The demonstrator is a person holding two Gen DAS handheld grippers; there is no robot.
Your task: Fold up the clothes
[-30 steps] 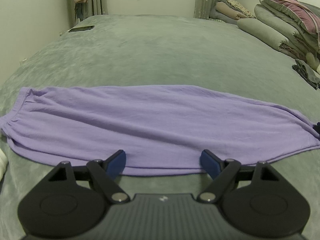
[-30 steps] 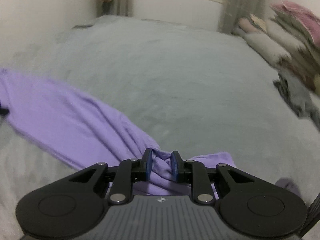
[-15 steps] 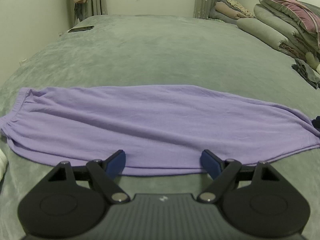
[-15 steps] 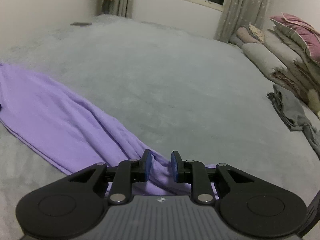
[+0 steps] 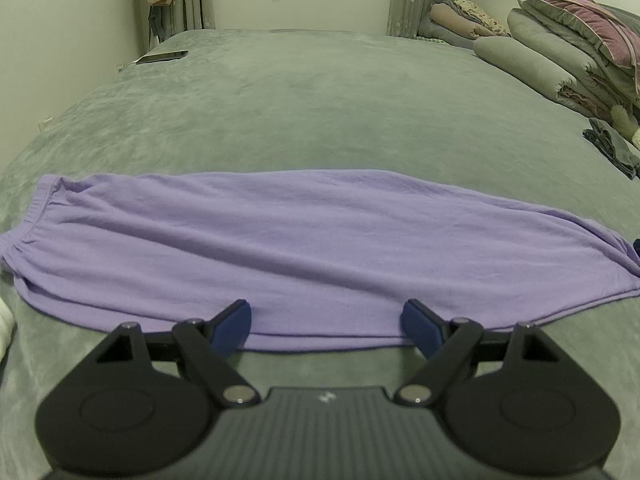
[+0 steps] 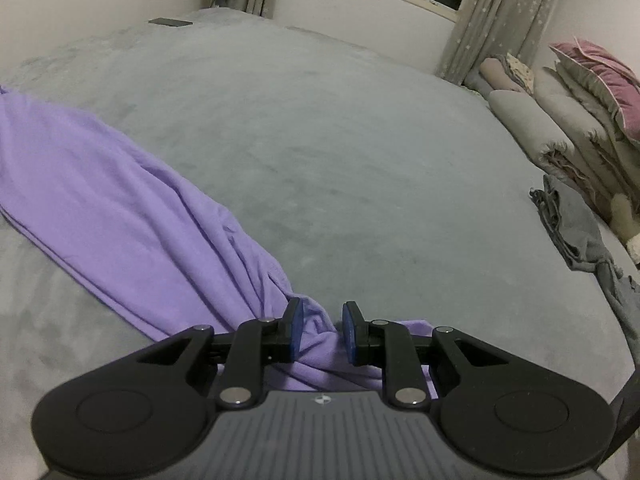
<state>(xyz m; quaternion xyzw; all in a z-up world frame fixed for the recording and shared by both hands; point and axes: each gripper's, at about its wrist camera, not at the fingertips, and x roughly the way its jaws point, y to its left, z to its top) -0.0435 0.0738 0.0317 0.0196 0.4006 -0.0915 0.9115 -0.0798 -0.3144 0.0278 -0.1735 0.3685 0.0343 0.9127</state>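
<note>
- A pair of lilac trousers (image 5: 280,240) lies stretched lengthwise across the near part of a grey-green bed cover (image 5: 320,112). It seems already doubled leg on leg, with the elastic waistband at nine o'clock and the cuff end at three o'clock.
- The right gripper (image 6: 320,330) sits at that cuff end. Its blue pads are drawn close with a bunched rope of lilac cloth between them, so it appears to be pinching the cuffs, which rise slightly off the cover.
- The left gripper (image 5: 326,320) hovers at six o'clock, just at the trousers' near long edge, its fingers spread wide and gripping nothing.
- My judgement: a crosswise fold is in hand. The cuff end would next need carrying toward the waistband, with the free claw steadying the middle.
- A dark phone (image 5: 162,57) lies at eleven o'clock, far off.
- Stacked quilts and pillows (image 5: 560,48) fill two o'clock.
- A crumpled grey garment (image 6: 576,232) lies at three o'clock, well apart.
</note>
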